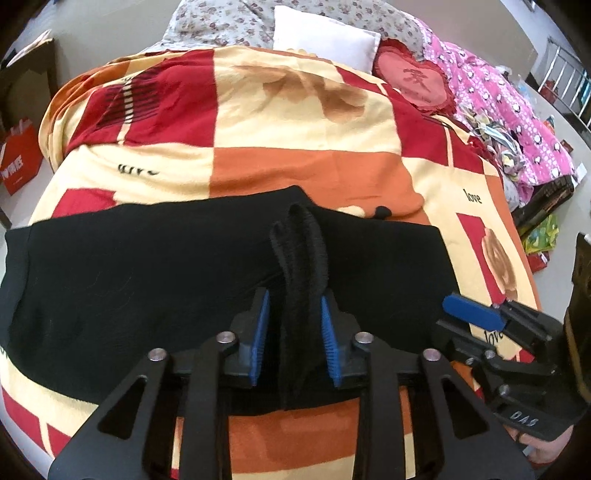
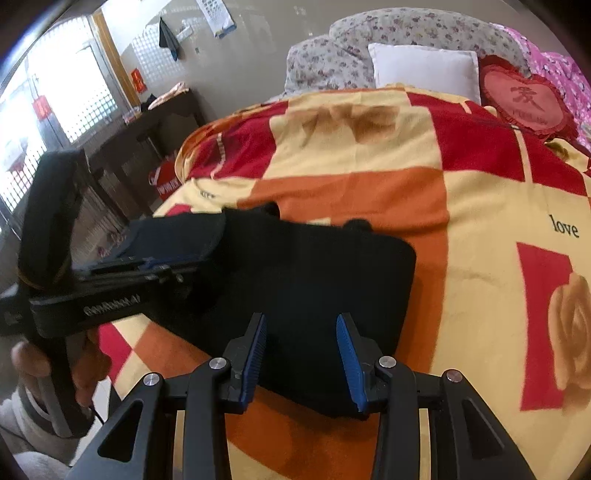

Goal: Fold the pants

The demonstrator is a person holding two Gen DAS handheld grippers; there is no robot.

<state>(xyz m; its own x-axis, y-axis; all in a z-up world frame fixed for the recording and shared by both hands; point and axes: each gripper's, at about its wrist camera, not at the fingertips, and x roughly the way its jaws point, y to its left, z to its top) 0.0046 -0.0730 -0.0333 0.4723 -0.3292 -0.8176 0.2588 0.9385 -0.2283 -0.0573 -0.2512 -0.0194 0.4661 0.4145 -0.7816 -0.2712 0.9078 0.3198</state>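
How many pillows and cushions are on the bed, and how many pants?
White square pillow: 1
Red heart-shaped cushion: 1
Grey flowery pillows: 2, as far as I can tell
Black pants: 1
Total: 5

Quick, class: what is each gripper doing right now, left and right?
Left gripper: shut on a raised fold of the black pants.
Right gripper: open, holding nothing, poised over the pants' near edge.

Pants [image 1: 147, 266] on blanket [image 1: 295, 166], pillow [image 1: 325, 37] behind.
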